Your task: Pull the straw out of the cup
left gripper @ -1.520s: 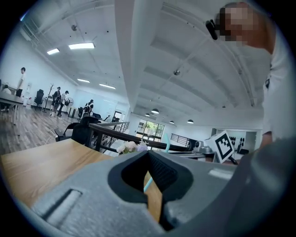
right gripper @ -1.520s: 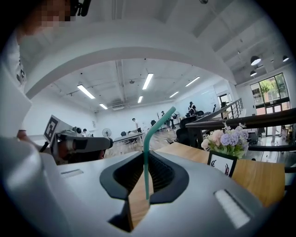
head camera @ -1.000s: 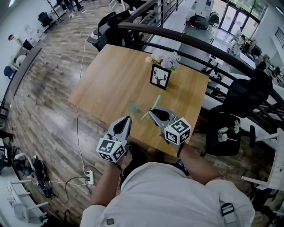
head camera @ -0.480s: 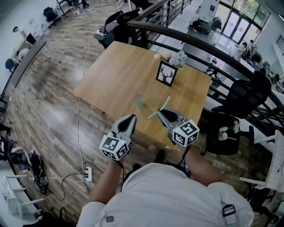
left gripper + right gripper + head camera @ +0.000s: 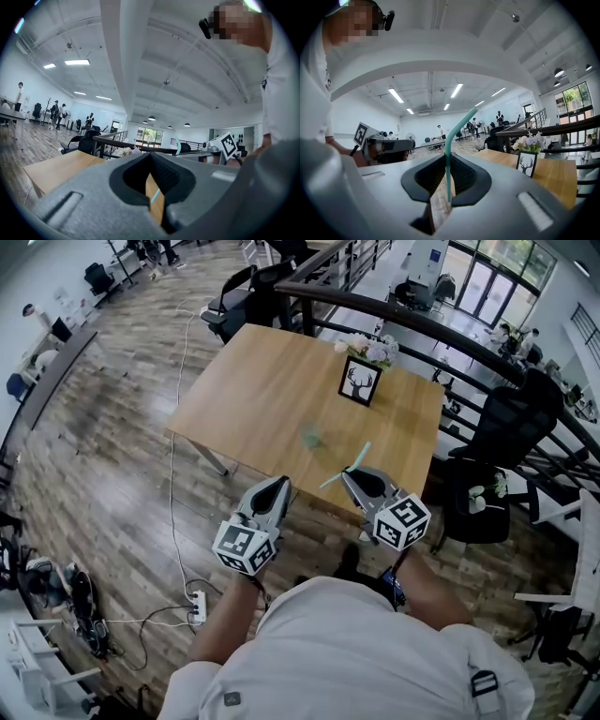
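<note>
My right gripper (image 5: 349, 474) is shut on a teal bendy straw (image 5: 352, 465), which sticks out up and to the right of its tips, over the table's near edge. In the right gripper view the straw (image 5: 449, 145) rises from between the jaws (image 5: 447, 161) and bends right at the top. A clear cup (image 5: 310, 438), faint and standing alone, is on the wooden table (image 5: 253, 381), well ahead of both grippers. My left gripper (image 5: 278, 486) hangs off the table's near edge, shut with nothing in it (image 5: 151, 157). The straw's tip (image 5: 178, 147) shows to its right.
A framed deer picture (image 5: 361, 382) and a small bunch of flowers (image 5: 370, 348) stand at the table's far side. A dark railing (image 5: 450, 338) runs behind. Black chairs (image 5: 502, 427) are at the right. A power strip and cable (image 5: 197, 601) lie on the wood floor.
Both grippers have drawn back from the table together, and the cup now sits farther ahead. The straw stays gripped in the right gripper throughout.
</note>
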### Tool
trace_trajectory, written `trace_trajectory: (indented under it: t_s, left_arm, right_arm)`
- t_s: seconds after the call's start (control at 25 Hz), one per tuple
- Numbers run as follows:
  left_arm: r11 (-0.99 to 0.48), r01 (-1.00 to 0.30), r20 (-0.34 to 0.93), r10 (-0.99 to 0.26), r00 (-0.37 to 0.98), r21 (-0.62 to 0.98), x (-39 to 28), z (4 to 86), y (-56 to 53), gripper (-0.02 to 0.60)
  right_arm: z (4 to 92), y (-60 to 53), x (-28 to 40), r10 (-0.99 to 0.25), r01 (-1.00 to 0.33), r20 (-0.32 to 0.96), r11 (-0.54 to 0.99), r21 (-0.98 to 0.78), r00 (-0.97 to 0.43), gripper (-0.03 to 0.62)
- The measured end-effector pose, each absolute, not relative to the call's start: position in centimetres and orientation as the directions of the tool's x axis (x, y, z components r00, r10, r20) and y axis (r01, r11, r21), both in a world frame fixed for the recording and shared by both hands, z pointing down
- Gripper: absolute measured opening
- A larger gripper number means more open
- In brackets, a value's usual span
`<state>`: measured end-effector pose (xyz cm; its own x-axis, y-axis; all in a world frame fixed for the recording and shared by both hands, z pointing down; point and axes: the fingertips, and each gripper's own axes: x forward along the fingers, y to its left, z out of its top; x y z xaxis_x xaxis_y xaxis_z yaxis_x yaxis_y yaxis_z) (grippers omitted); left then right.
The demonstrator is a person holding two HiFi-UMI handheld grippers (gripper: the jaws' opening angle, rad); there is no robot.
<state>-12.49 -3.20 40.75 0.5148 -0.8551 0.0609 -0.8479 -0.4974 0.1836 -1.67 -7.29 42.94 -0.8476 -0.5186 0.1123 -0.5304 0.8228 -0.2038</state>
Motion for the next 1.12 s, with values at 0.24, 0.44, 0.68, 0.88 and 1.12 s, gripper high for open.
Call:
trace_trajectory:
  t_s: [0.24,0.44,0.68,0.88,1.12]
  left_arm:
    - [-0.522,-0.829,0.053,-0.839,0.542,0.201,-14.2,41.1,0.9,0.003]
    - [-0.540,-0.817,0.043,-0.829,0.558,0.204,-14.9,41.0,2.7,0.003]
    - [-0.551,-0.810,0.048,-0.820,0.570,0.201,-15.3,41.0,3.7,0.004]
    - [-0.550,-0.814,0.052,-0.822,0.568,0.188,-15.6,41.3,3.9,0.003]
    - [-0.542,-0.818,0.052,-0.827,0.560,0.194,-16.3,41.8,4.2,0.003]
  right_arm:
    - [42.1,-1.8,-3.3,-0.540,-0.545,0.081,0.818,-0.181,-0.838,0.040]
    - [41.5,0.3,-4.3,-0.548,-0.552,0.072,0.818,-0.161,-0.833,0.038]
    - [40.5,1.4,-4.8,-0.557,-0.559,0.063,0.817,-0.140,-0.828,0.038]
    - [40.5,1.8,-5.2,-0.555,-0.559,0.066,0.818,-0.138,-0.829,0.038]
    - [40.4,1.9,-5.8,-0.554,-0.558,0.073,0.821,-0.122,-0.830,0.038]
